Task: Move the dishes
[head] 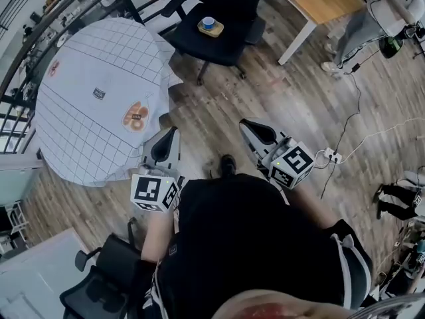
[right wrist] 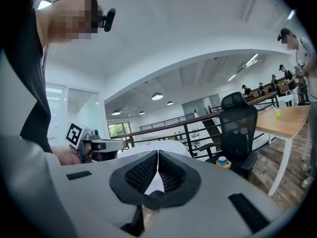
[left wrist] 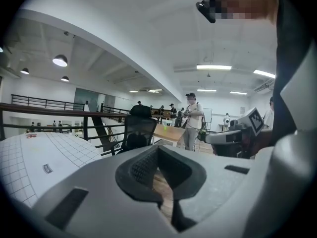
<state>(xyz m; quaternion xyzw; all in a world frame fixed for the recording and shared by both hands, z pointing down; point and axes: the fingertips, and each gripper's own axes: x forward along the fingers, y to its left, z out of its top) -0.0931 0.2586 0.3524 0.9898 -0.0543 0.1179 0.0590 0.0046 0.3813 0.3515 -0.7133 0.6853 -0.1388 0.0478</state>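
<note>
Both claws are closed narrow and empty. The left claw (head: 171, 137) is just beside the round surface's (head: 86, 105) edge, and the right claw (head: 249, 126) is over open wood floor (head: 279, 92). Beyond, a saucer (head: 211, 30) carrying a blue cup (head: 208, 22) rests on the black chair (head: 199, 45).

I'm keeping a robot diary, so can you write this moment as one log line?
left hand-held gripper: shut, empty | right hand-held gripper: shut, empty | cup: on chair
</note>
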